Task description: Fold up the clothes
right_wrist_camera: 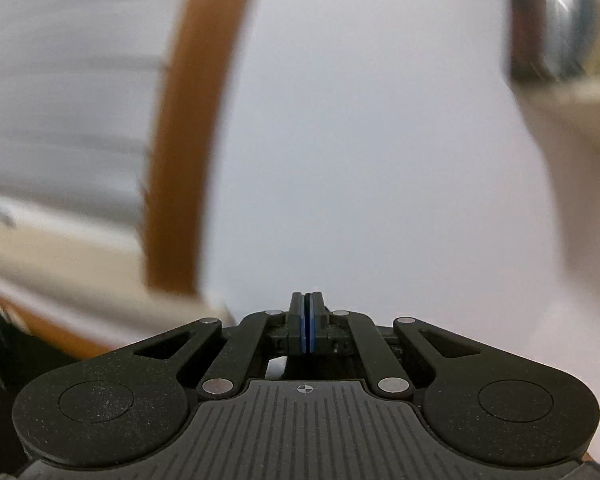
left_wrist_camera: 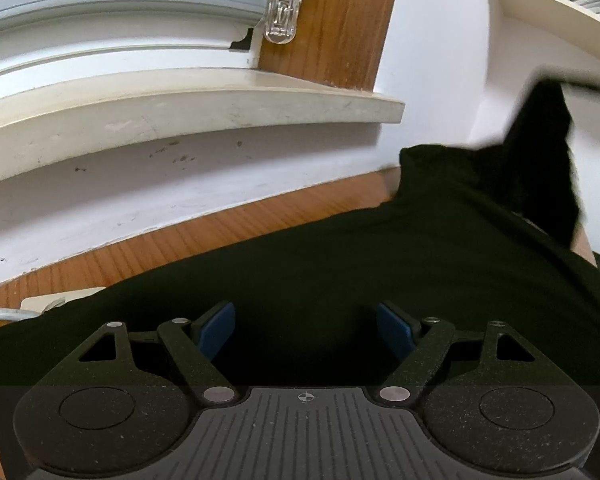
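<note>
Black garment (left_wrist_camera: 340, 264) lies spread on the wooden surface (left_wrist_camera: 204, 236), one corner lifted at the right. Left tool (left_wrist_camera: 306, 330) hovers wide open over it, gripping nothing. Right tool (right_wrist_camera: 308, 320) has its blue pads (right_wrist_camera: 302, 326) pressed together, apparently pinching dark cloth.

Wooden table (left_wrist_camera: 228, 236): black garment (left_wrist_camera: 360, 272) spread; white adapter (left_wrist_camera: 56, 300) at edge.

Garment (left_wrist_camera: 340, 264) lay spread on the tabletop (left_wrist_camera: 204, 236), one corner lifted at the right. Window sill (left_wrist_camera: 180, 112) stood behind the tabletop, a clip (left_wrist_camera: 282, 8) above it. Shelf (left_wrist_camera: 560, 4) at far right. A cable (left_wrist_camera: 4, 314) lay at the garment's left edge.
</note>
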A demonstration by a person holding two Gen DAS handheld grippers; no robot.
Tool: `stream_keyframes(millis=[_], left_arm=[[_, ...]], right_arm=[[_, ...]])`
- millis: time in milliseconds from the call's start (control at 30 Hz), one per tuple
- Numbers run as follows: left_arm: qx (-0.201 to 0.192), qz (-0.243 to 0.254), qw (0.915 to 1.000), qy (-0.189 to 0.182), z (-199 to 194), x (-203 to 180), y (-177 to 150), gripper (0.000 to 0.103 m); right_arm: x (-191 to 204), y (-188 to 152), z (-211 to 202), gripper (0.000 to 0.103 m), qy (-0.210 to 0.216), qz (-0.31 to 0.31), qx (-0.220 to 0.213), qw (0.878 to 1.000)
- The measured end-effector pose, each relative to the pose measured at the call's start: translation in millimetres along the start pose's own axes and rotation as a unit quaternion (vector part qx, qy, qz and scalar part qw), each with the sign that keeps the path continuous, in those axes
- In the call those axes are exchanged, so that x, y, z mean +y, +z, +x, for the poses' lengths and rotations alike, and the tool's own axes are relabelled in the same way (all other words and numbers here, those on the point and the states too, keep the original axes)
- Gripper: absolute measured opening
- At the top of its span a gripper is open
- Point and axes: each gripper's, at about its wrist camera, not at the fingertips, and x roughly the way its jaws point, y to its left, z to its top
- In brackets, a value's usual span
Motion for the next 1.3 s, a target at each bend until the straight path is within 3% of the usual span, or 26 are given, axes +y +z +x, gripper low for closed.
stream_keyframes(millis=[100, 133, 200, 267, 567, 733, 800, 1000, 1300], left_arm=[[-0.001, 0.001, 1.0, -0.001, 0, -1, -1, 0.088], [-0.002, 0.001, 1.0, -0.002, 0, -1, -1, 0.088], [-0.003, 0.001, 1.0, -0.002, -1, -1, -1, 0.088], [-0.002, 0.002, 1.0, -0.002, -1, -1, -1, 0.088], [0.0, 0.004, 1.0, -0.005, 0, -2, 0, 0.092], [0.0, 0.005, 1.0, -0.005, -1, -3, 0, 0.093], [0.0, 0.006, 1.0, -0.005, -1, -3, 0, 0.095], [0.0, 0.004, 1.0, -0.007, 0, -2, 0, 0.095], [0.001, 0.002, 1.0, -0.009, 0, -2, -1, 0.095]], right_arm=[[30, 21, 11, 0.008, 0.025, 0.002, -0.036, 0.999], [35, 19, 13, 0.01, 0.032, -0.009, -0.027, 0.999], [45, 15, 17, 0.03, 0.044, -0.033, -0.008, 0.998], [38, -1, 15, 0.035, 0.039, -0.04, 0.019, 0.998], [-58, -70, -57, 0.037, -0.035, -0.007, 0.112, 0.993], [-87, -128, -84, 0.038, -0.042, 0.018, 0.187, 0.981], [-91, -157, -92, 0.038, -0.039, 0.037, 0.208, 0.977], [-68, -202, -101, 0.039, -0.008, 0.085, 0.226, 0.97], [-54, -214, -101, 0.045, 0.015, 0.097, 0.225, 0.969]])
